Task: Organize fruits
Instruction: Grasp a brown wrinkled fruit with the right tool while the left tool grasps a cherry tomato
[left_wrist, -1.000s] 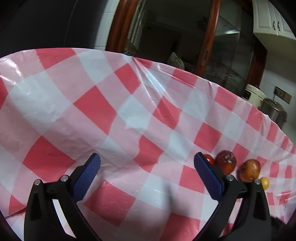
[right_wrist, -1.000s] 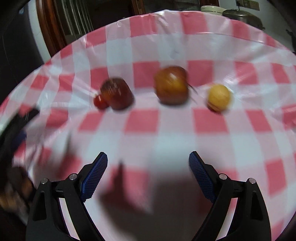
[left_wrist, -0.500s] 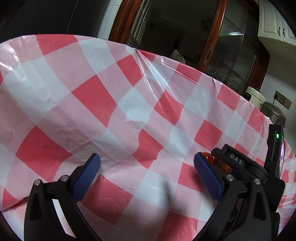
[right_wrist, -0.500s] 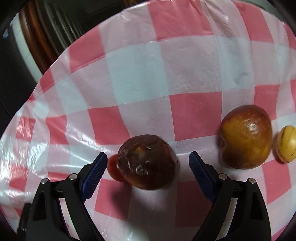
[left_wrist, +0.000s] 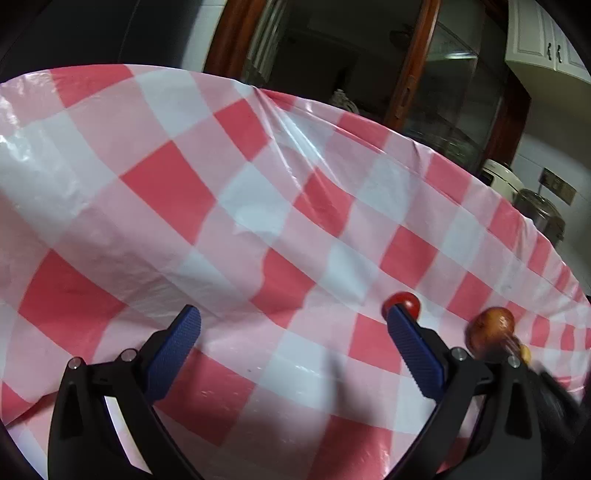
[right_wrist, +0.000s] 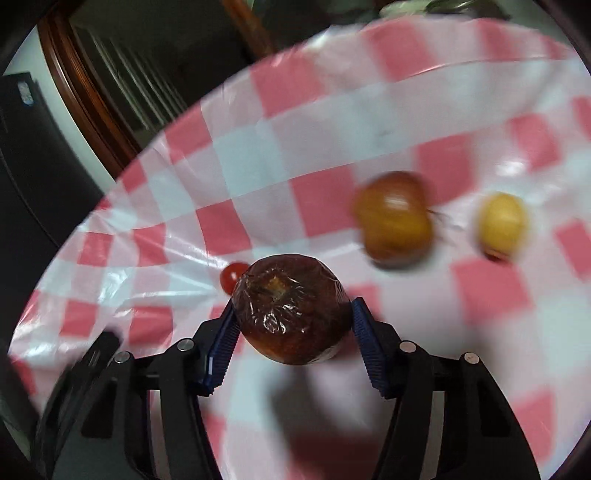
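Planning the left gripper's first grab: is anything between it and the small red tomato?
Nothing visible. The left gripper hangs open over bare cloth; the tomato sits just beyond its right fingertip, half hidden by it.

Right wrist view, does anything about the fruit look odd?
Yes: the dark fruit in the right gripper is wrapped in crinkled clear film, unlike the bare brown fruit, yellow fruit and small red tomato.

A red-and-white checked plastic cloth (right_wrist: 314, 122) covers the bench. On it lie a cherry tomato (right_wrist: 232, 275), a brown apple (right_wrist: 395, 218) and a yellow fruit (right_wrist: 502, 223), in a row.
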